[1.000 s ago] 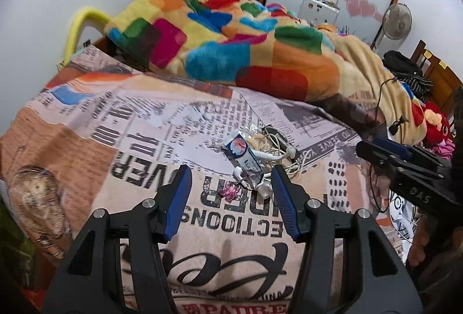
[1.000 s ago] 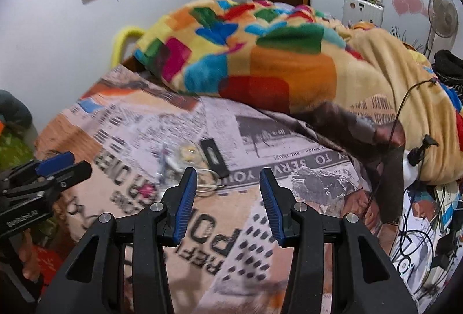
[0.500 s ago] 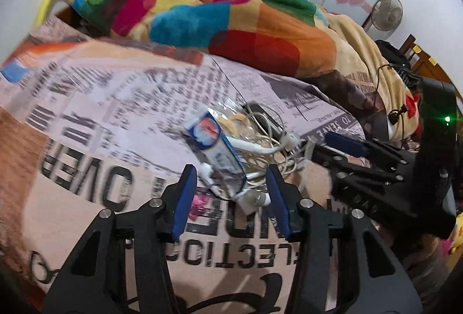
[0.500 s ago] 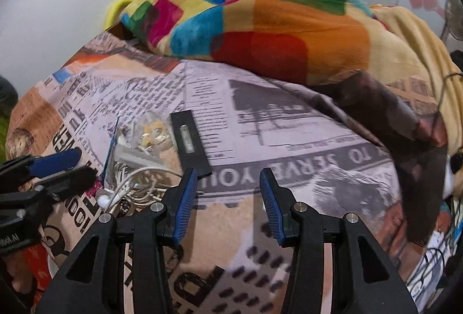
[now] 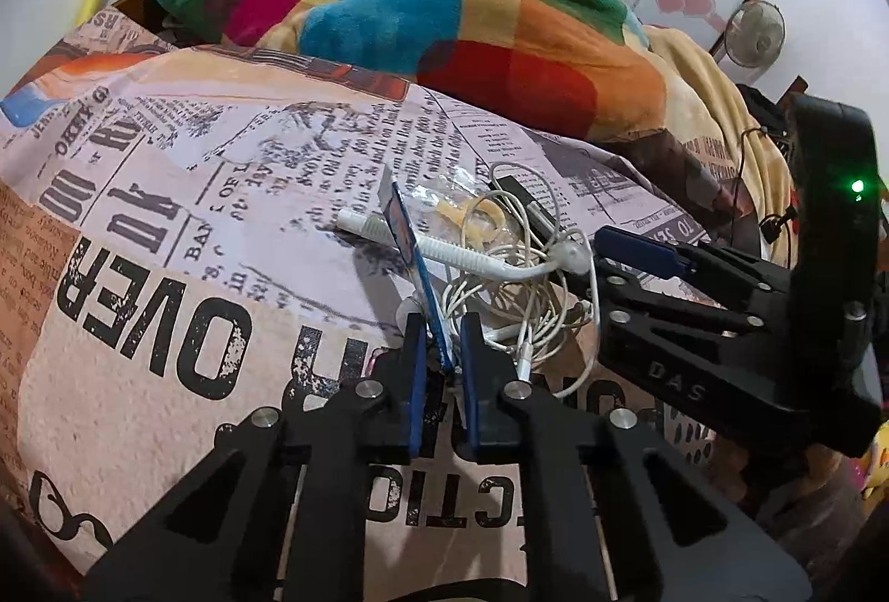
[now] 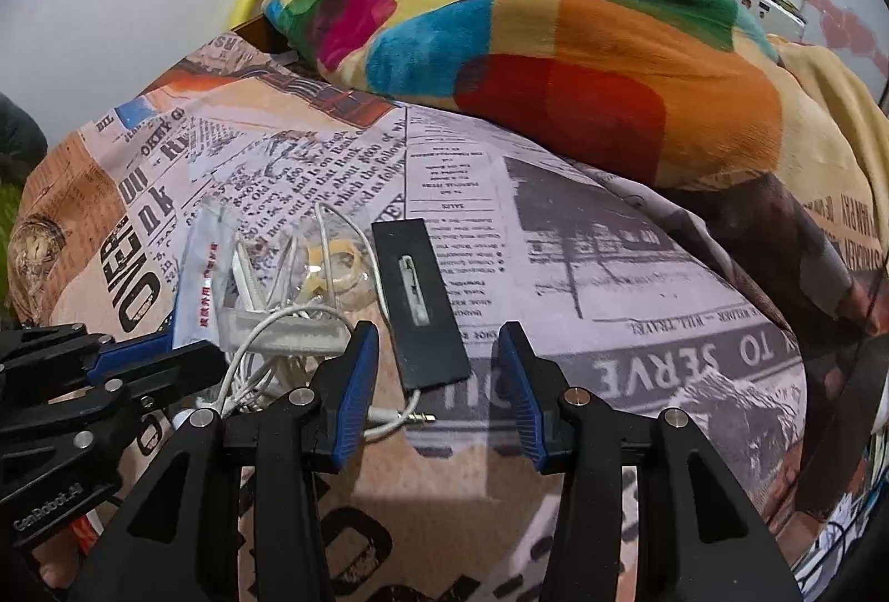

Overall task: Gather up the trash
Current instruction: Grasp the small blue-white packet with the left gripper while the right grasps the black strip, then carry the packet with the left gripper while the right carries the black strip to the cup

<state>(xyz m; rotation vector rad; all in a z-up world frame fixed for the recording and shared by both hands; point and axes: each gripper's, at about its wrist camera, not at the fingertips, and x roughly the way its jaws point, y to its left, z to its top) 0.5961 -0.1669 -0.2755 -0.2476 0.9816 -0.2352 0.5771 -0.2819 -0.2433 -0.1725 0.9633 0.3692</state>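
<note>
Left wrist view: my left gripper (image 5: 443, 349) is pinched on the near end of a thin blue-and-white flat sachet wrapper (image 5: 408, 235), held on edge between the jaws.
Wrapper's lie: its long axis runs straight away from my left jaws, near end clamped, far end pointing up-bed toward the bright patchwork fleece blanket (image 5: 422, 8).
Where it sits: on the newspaper-print bedspread (image 5: 183, 235), at the left edge of the litter heap, its far part over a white ribbed plastic tube (image 5: 439, 249) that lies crosswise.
Just beyond: a tangle of white earphone cable (image 5: 528, 307) and a crumpled clear plastic bag (image 5: 444, 199).
Right wrist view: my right gripper (image 6: 439, 380) stands wide open, holding nothing.
Ahead of it: a flat black rectangular card (image 6: 422, 307) lies just beyond the open jaws, long axis running away and slightly left.
Nearer hand: the left for the wrapper, the right for the card.
Judgement: the wrapper should lift straight up; the loose cable beside it may snag.
</note>
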